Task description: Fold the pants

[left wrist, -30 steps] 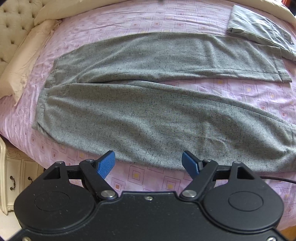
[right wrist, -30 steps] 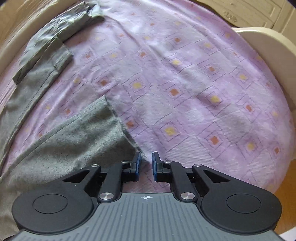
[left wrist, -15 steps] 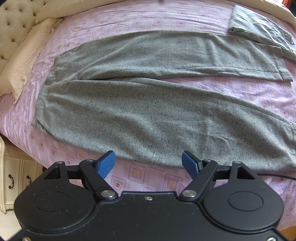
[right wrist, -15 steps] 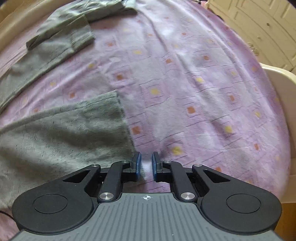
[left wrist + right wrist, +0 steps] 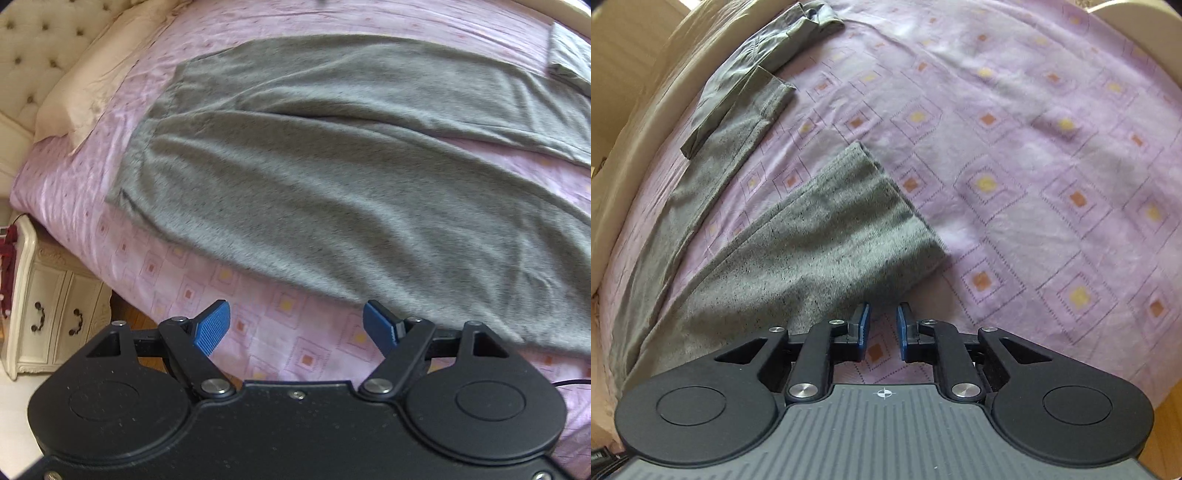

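Grey speckled pants (image 5: 332,173) lie spread flat on the pink patterned bedsheet (image 5: 280,332), waist toward the pillow, both legs running right. My left gripper (image 5: 297,326) is wide open and empty, hovering above the sheet just short of the near leg's lower edge. In the right wrist view the near leg's cuff end (image 5: 849,236) lies just ahead and left of my right gripper (image 5: 882,328). Its jaws stand a narrow gap apart and hold nothing.
A second folded grey garment (image 5: 753,77) lies at the far side of the bed, next to the far leg's cuff. A cream pillow (image 5: 85,99) and tufted headboard (image 5: 33,48) are at the left. A white nightstand (image 5: 48,302) stands beside the bed.
The left gripper has moved closer and leftward toward the waist end of the pants. The right gripper has shifted so the near cuff sits closer in front of it. The jaws are unchanged.
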`<action>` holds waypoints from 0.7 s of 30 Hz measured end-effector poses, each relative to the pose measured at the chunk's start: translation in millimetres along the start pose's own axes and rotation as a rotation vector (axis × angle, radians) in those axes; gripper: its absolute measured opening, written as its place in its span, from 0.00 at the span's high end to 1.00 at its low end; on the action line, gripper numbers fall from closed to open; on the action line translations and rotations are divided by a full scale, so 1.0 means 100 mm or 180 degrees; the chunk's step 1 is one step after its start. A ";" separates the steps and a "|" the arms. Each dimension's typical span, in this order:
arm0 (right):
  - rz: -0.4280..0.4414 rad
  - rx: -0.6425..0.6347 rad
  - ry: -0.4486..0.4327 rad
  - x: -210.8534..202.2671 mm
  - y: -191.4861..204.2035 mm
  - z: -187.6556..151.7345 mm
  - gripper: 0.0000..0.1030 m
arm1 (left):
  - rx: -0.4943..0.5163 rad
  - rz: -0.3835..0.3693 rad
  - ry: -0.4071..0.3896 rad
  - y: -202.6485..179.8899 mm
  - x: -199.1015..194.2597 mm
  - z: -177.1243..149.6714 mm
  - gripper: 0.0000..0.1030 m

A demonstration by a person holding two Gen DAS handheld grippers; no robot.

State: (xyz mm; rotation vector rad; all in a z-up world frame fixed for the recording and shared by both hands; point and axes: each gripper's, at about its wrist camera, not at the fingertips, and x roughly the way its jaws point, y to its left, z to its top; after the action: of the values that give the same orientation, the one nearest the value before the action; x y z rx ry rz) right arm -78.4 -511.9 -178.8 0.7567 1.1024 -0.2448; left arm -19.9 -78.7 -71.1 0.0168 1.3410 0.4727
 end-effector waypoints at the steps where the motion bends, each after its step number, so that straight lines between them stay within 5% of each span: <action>1: 0.0027 0.0026 -0.0002 0.03 0.00 -0.01 0.84 | -0.0028 0.0022 0.0016 0.04 0.03 -0.01 0.22; 10: 0.0064 0.0276 -0.0165 0.16 0.04 0.01 0.77 | -0.0213 0.0006 0.0113 0.35 0.25 -0.06 0.22; 11: 0.0070 0.0324 -0.0161 0.15 0.03 0.01 0.80 | -0.0211 -0.0004 0.0111 0.38 0.28 -0.04 0.22; 12: 0.0086 0.0399 -0.0160 0.12 0.01 -0.01 1.00 | -0.0210 -0.0016 0.0102 0.42 0.31 -0.03 0.22; 17: -0.0126 0.0540 -0.0408 -0.11 0.06 -0.06 1.00 | -0.0281 -0.0130 0.0067 0.65 0.49 0.10 0.22; 20: -0.0166 0.0618 -0.0486 -0.14 0.09 -0.08 0.88 | -0.0327 -0.0115 0.0124 0.79 0.61 0.19 0.22; 21: -0.0095 0.0691 -0.0575 -0.14 0.08 -0.11 0.69 | -0.0320 -0.0108 0.0133 0.83 0.64 0.22 0.22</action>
State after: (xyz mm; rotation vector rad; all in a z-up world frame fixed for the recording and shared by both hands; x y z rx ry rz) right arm -88.3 -501.1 -166.0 0.8931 0.9251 -0.4552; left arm -16.5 23.6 -102.4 -0.0992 1.3550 0.5137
